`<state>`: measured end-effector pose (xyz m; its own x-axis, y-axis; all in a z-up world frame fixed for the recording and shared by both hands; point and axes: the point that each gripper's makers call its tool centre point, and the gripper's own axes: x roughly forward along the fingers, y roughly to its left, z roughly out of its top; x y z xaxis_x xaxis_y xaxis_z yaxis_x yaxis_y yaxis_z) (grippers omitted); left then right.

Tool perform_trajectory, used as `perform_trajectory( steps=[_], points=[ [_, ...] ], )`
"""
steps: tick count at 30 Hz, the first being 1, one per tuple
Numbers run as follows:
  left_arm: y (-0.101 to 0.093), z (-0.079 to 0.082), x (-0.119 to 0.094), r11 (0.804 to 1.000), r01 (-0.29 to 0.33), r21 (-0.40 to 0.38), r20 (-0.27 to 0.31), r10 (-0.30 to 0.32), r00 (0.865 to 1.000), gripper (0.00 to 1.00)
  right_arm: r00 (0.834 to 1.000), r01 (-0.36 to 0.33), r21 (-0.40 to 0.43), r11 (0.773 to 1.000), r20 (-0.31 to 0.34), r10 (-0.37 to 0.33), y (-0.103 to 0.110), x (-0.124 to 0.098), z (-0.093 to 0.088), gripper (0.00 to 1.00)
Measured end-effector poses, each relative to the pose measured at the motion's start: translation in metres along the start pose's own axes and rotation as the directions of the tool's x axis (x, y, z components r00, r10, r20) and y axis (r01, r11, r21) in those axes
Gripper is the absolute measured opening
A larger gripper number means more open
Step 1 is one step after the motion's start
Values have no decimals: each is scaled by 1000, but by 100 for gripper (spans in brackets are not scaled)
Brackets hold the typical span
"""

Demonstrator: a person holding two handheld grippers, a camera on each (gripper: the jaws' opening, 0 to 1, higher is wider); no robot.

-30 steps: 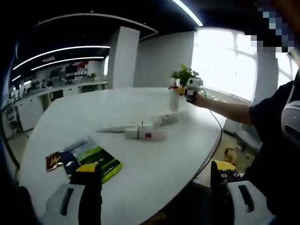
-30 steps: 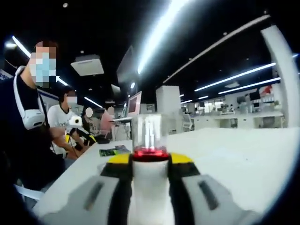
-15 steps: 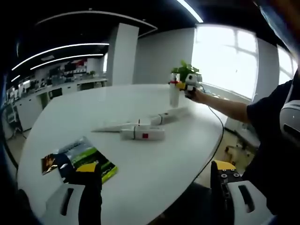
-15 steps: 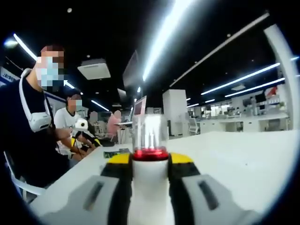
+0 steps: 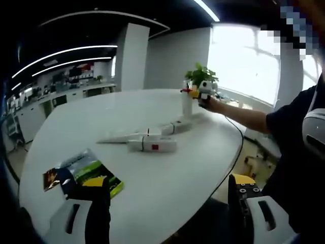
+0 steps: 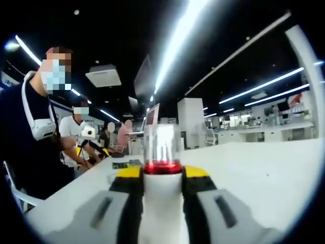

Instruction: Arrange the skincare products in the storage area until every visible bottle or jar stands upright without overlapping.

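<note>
Bottle (image 6: pixel 162 203) sits clamped between my right gripper's (image 6: pixel 161 179) jaws: a white body with a red collar and a clear cap, upright in the right gripper view, both yellow-tipped jaws pressed against its sides. In the left gripper view I see that same bottle (image 5: pixel 187 103) at about one o'clock, standing near the far edge of the white table (image 5: pixel 152 193), with the right gripper (image 5: pixel 195 94) closed on its top and a person's forearm (image 5: pixel 244 118) reaching in from three o'clock.

My left gripper (image 5: pixel 167 185) hangs over the near edge of the table with its jaws wide apart and nothing between them. Just beyond its left jaw, at about eight o'clock, a colourful booklet (image 5: pixel 84 174) lies flat. Toward the middle of the table, at about twelve o'clock from the jaws, a white bottle (image 5: pixel 152 146) with a small red mark lies on its side. A long white tube (image 5: pixel 180 124) lies beyond it, running toward the held bottle, and a flatter white tube (image 5: pixel 119 137) lies beside the fallen bottle at its ten o'clock. Whether these three touch one another I cannot tell. A green plant (image 5: pixel 201 76) rises behind the right gripper.

In the right gripper view, people (image 6: pixel 76 140) sit at nine o'clock past the table's edge.
</note>
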<state>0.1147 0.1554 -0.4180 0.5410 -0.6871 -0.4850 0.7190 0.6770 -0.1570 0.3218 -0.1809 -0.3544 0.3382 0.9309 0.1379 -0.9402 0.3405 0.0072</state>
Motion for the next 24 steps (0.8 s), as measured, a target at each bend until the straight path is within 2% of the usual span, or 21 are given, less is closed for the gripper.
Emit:
perform_trajectory(
  steps=[12, 24],
  points=[
    [-6, 0, 2, 1000, 5, 5, -3, -5, 1000, 98, 999, -41, 1, 999, 20, 41, 10, -4, 1, 28],
    [-6, 0, 1, 1000, 1, 4, -1, -1, 1000, 98, 999, -42, -10, 999, 28, 42, 11, -5, 1, 29]
  ],
)
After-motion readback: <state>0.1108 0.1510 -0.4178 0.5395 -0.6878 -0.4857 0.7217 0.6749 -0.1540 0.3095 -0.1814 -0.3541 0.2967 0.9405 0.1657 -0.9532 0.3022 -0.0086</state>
